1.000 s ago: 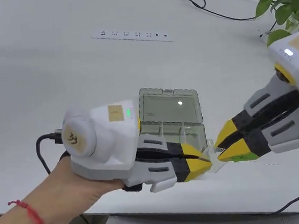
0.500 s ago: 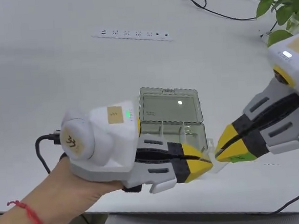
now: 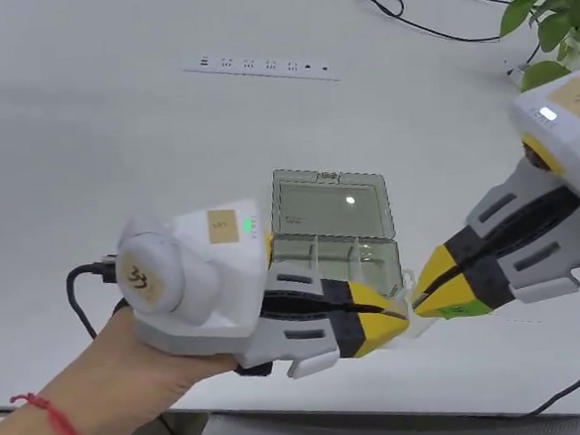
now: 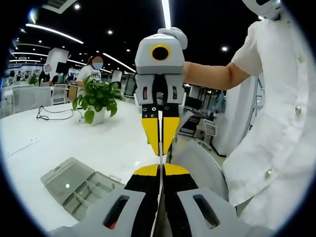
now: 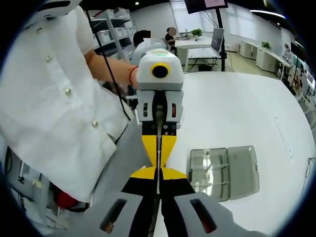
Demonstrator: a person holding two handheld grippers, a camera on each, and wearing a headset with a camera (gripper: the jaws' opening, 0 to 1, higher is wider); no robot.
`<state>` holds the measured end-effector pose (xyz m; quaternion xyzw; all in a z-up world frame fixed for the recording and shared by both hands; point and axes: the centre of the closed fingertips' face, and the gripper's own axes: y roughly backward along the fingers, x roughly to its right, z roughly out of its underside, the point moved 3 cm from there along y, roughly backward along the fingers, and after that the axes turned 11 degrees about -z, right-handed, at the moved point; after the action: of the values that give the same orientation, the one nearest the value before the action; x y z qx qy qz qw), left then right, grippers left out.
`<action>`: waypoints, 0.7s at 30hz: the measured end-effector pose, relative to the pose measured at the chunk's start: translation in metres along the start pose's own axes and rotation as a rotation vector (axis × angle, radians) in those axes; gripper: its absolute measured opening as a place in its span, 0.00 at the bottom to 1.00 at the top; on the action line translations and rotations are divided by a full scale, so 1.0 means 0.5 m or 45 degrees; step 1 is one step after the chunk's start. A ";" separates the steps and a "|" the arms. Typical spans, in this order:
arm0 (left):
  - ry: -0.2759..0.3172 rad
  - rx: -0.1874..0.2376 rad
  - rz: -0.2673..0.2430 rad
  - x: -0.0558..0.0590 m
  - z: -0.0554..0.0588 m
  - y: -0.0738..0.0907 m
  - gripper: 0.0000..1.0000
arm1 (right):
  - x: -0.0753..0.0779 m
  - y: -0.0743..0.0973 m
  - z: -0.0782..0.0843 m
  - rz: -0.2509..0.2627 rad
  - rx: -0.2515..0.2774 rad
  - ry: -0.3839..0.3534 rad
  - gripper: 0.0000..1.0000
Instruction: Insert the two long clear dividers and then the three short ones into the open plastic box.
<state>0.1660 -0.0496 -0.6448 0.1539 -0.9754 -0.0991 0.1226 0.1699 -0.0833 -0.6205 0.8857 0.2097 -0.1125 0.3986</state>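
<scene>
White worktop [image 3: 115, 140] carries the open clear box [image 3: 358, 258] (lid laid back flat), near the front edge. Just in front of the box, L gripper [image 3: 405, 318] and R gripper [image 3: 417, 302] meet tip to tip above the worktop. Both pairs of fingers are pressed together on one thin clear divider [image 4: 160, 159], held edge-on betw. them, outside the box.

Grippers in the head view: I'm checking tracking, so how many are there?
2: left gripper lower centre, right gripper at right, tips close together near the open box.
</scene>
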 end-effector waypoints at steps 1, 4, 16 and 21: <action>0.001 0.001 -0.002 0.000 0.000 0.001 0.00 | 0.000 0.000 0.000 0.000 -0.001 0.001 0.02; 0.004 -0.001 -0.014 -0.002 0.002 0.004 0.00 | 0.004 0.003 0.003 0.004 -0.009 0.005 0.02; 0.029 -0.006 -0.104 -0.023 0.017 0.027 0.06 | 0.021 0.013 -0.007 0.030 0.005 0.014 0.02; 0.039 -0.021 -0.160 -0.038 0.032 0.043 0.13 | 0.035 0.017 -0.019 0.049 0.017 0.019 0.02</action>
<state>0.1734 -0.0207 -0.6591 0.2154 -0.9610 -0.1123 0.1324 0.1895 -0.0763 -0.6147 0.8930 0.1949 -0.0996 0.3932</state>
